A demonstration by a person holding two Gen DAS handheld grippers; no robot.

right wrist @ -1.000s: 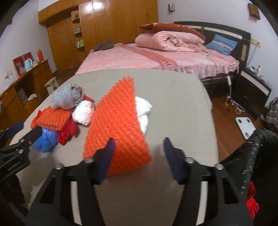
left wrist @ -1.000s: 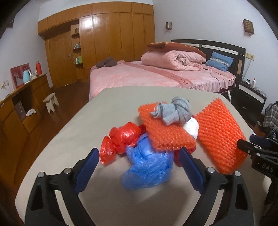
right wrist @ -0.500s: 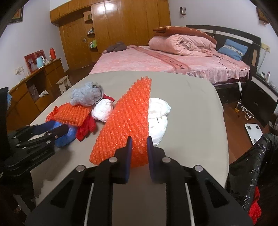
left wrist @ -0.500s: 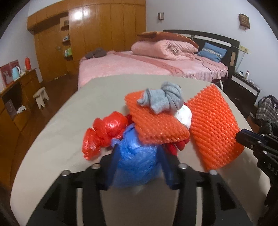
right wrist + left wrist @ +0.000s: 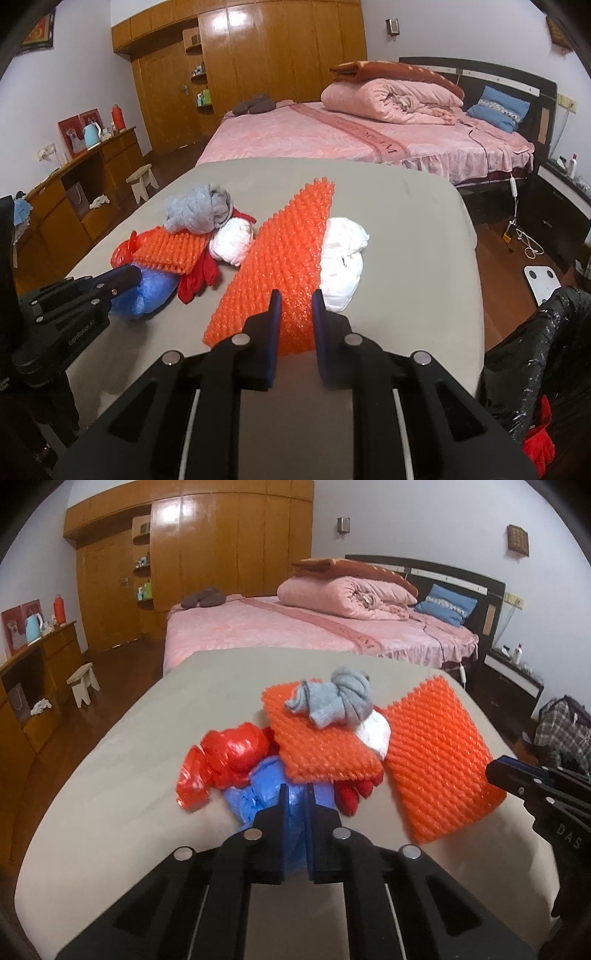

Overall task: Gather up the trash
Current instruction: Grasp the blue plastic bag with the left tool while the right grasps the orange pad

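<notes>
**Both grippers clamped on trash, lift-off comes next**

Left wrist view: we see the left gripper (image 5: 295, 797) with its jaws pinched narrow on the blue plastic bag (image 5: 258, 794), which bulges out to the left of the pads. The jaws have just been closing, and the bag is between them. The bag sits at the near edge of the trash pile on the grey counter (image 5: 122, 794), partly tucked under a small orange bubble-wrap pad (image 5: 321, 746), with a red plastic bag (image 5: 225, 760) touching it on the left. A grey balled sock (image 5: 336, 698) rests on top of the small pad. We judge the step as grasp done, lift not yet begun. The next move calls for a slow pull up and back, since the small pad and sock lean on the bag and could slide off the counter.

Right wrist view: we see the right gripper (image 5: 295, 317) with jaws narrow, gripping the near edge of the large orange bubble-wrap sheet (image 5: 284, 258). The sheet stands tilted up on edge, leaning against a white crumpled wad (image 5: 343, 258). A black trash bag (image 5: 535, 358) hangs open just beside the counter on the right. We judge that the next move is to carry the sheet right and drop it in there; it is light and floppy, so the grip should hold.
</notes>
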